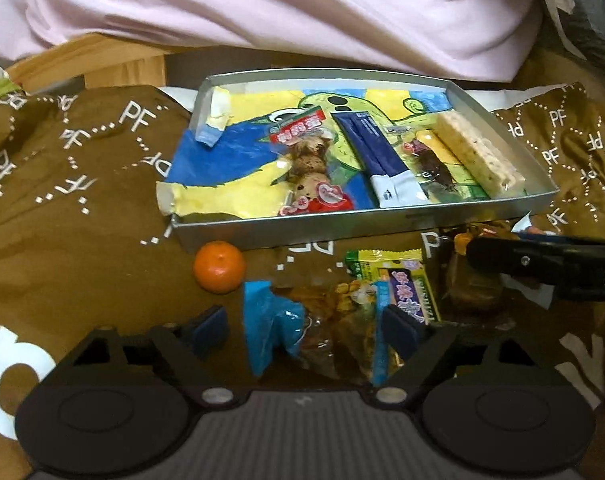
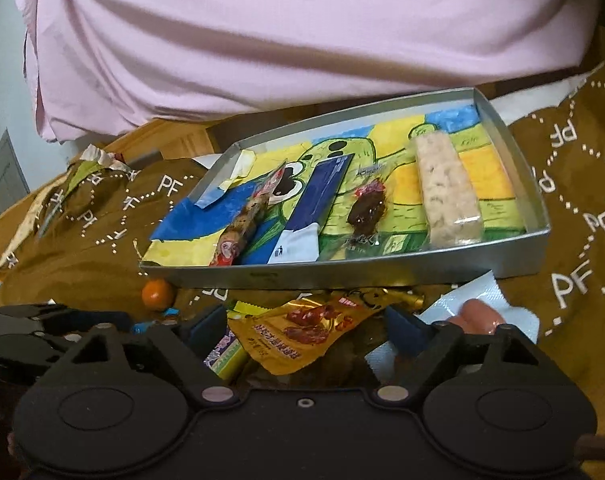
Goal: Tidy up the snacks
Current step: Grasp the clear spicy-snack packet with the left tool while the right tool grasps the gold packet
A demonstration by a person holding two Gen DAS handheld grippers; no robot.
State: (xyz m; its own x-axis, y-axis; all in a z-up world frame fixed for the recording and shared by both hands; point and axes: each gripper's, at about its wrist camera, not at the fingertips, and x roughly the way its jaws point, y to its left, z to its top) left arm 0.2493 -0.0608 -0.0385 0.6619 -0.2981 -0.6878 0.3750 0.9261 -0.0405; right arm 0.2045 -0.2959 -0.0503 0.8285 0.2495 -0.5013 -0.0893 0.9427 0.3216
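A shallow metal tray (image 1: pixel 382 226) lies on a brown cloth (image 1: pixel 82 200) printed with white letters. The bottom of the tray is covered by a colourful drawing. Inside the tray four snacks lie side by side: a red packet of round cookies (image 1: pixel 308 168), a dark blue sachet (image 1: pixel 376 156), a small dark snack in clear wrap (image 1: pixel 432 164), and a pale rice bar (image 1: pixel 480 152) at the 3 o'clock end. Behind the tray, at 12 o'clock, a pink cloth (image 1: pixel 282 8) fills the view.

In front of the tray, at its 6 o'clock side, loose snacks lie in a pile on the brown cloth. A small orange (image 1: pixel 219 266) sits just beside the near wall of the tray, at 7 o'clock of it. In the left wrist view a blue packet (image 1: pixel 270 320) and a green and yellow packet (image 1: pixel 394 284) lie between the fingers (image 1: pixel 208 330) of the left gripper (image 1: pixel 304 330). The fingers stand wide apart, released, and grasp nothing; the right-hand finger is close against the green and yellow packet.

In the right wrist view a golden packet (image 2: pixel 302 332) with red pieces printed on it lies between the fingers (image 2: pixel 402 330) of the right gripper (image 2: pixel 304 330). These fingers are also spread and released; I cannot tell if they touch the packet. A pink sausage (image 2: pixel 478 314) on a pale blue wrapper (image 2: pixel 462 300) lies at 3 o'clock, just beside the right finger. The left gripper is seen at 9 o'clock.
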